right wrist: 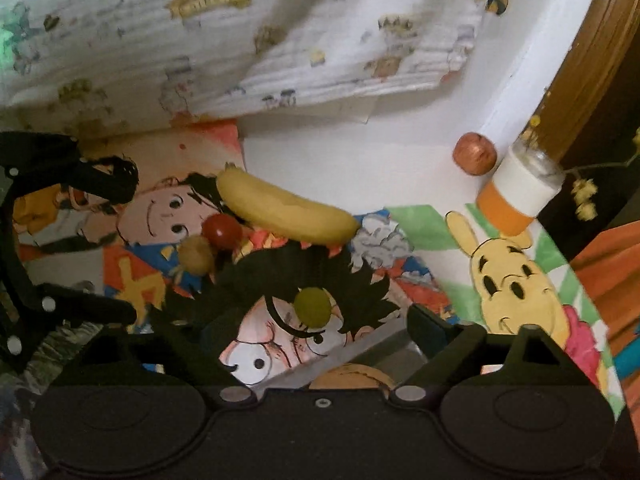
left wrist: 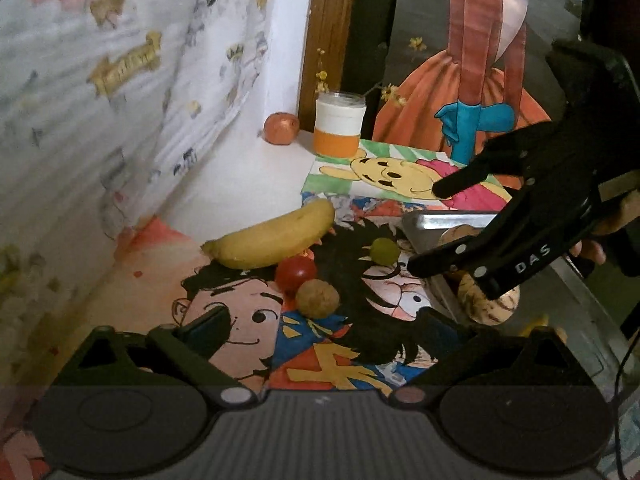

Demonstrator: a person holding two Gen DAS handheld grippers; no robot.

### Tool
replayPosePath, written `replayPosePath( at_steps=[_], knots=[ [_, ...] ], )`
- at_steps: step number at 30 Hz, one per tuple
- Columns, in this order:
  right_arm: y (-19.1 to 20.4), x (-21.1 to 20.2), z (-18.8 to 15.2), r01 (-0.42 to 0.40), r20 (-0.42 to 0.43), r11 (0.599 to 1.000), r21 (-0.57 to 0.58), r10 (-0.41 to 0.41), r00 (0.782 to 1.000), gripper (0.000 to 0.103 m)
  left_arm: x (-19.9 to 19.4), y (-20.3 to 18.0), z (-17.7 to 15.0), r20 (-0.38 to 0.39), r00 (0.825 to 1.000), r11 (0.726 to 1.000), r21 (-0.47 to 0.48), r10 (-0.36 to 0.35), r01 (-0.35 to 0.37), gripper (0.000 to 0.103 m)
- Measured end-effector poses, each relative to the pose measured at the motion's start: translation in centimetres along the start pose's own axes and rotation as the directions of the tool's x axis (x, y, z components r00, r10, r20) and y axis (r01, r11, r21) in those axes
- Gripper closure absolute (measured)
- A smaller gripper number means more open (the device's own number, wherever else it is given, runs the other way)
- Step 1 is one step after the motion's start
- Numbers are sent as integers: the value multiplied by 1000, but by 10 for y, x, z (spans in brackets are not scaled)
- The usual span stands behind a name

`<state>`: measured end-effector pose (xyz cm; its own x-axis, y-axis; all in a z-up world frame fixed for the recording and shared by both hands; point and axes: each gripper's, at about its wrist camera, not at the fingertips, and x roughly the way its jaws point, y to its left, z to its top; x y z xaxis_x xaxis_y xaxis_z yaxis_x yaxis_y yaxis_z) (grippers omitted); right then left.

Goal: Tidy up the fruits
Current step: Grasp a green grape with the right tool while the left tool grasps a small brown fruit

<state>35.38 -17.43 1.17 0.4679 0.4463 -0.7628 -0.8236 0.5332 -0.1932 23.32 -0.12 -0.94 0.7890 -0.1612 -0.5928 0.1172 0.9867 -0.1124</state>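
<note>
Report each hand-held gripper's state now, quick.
Left hand-held gripper: open, nothing between its fingers.
Right hand-held gripper: open, holding nothing; the small round green grape lies on the table between its fingers, ungripped.

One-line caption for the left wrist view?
Open right hand-held gripper over metal tray; banana, tomato, grape wait on drawings.

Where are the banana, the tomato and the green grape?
banana [left wrist: 272, 238], left wrist view, middle of its yellow body.
tomato [left wrist: 295, 273], left wrist view, centre of its red skin.
grape [right wrist: 313, 307], right wrist view, centre of the fruit.
</note>
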Motion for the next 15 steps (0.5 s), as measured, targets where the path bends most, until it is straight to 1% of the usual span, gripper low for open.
replayPosePath(
  at_steps=[2, 5, 7, 9, 10, 12, 13, 15],
  knots=[
    [-2, 8, -4, -10, 3, 1000, -20, 10, 1000, 20, 5, 1, 0, -4, 1000, 1000, -9, 2, -2, 9],
    [-3, 15, -6, -14, 4, 999, -52, 14, 1000, 21, 9, 3, 0, 1, 1000, 1000, -27, 4, -3, 14],
    [-3, 17, -6, -14, 6, 998, -60, 14, 1000, 23, 10, 4, 2, 4, 1000, 999, -42, 6, -6, 18],
    [-3, 19, -6, -18, 6, 998, -59, 18, 1000, 27, 13, 5, 4, 8, 1000, 999, -54, 9, -9, 25],
    [-3, 21, -6, -16, 6, 998, -61, 17, 1000, 28, 14, 5, 5, 10, 1000, 998, -59, 11, -10, 26],
    [-3, 24, -6, -14, 6, 998, -61, 14, 1000, 35, 19, 5, 8, 9, 1000, 998, -67, 7, -6, 34],
    [-3, 25, -6, -16, 6, 998, -56, 16, 1000, 36, 22, 5, 8, 4, 1000, 998, -69, 3, -3, 36],
    [-2, 27, -5, -20, 6, 998, -53, 21, 1000, 44, 26, 6, 9, -13, 1000, 997, -78, 1, -2, 43]
  ],
)
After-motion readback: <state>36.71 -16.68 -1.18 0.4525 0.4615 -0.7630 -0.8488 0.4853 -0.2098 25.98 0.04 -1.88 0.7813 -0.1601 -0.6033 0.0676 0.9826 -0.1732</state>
